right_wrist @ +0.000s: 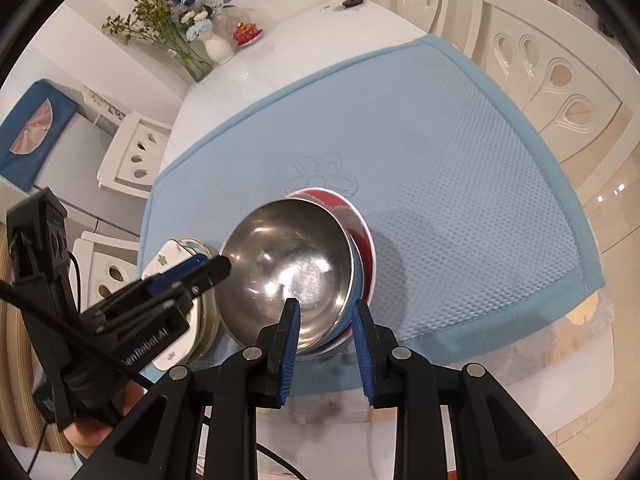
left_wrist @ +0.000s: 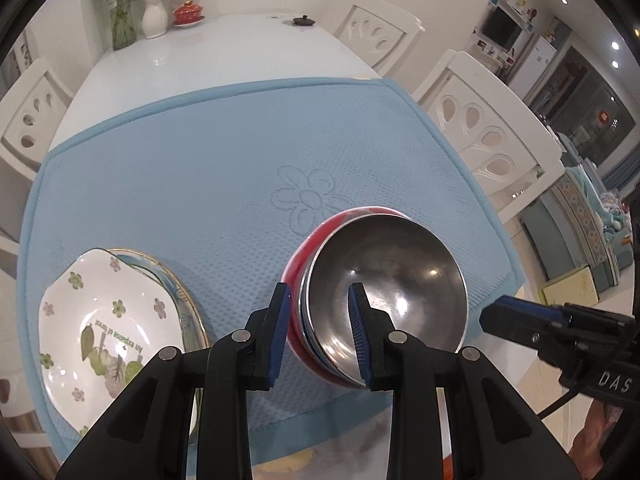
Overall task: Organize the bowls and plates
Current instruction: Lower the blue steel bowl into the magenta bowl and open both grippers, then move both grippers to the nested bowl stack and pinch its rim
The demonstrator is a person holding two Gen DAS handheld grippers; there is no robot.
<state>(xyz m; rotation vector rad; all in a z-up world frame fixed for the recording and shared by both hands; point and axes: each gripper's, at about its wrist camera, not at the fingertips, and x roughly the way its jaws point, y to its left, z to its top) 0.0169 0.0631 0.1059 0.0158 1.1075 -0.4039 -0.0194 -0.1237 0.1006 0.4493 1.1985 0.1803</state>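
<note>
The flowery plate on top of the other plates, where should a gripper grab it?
Probably by its raised rim, from the near edge. The flowery plate lies flat on another plate, so only the rim offers something to pinch.

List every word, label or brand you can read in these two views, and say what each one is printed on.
"An expanse of forest" on the white flowered plate, printed across its middle.
"DAS" on the body of the right gripper, seen from the left wrist view.
"...Robot.AI" on the body of the left gripper, seen from the right wrist view; its first letters are blurred.
The steel bowl carries no text.
</note>
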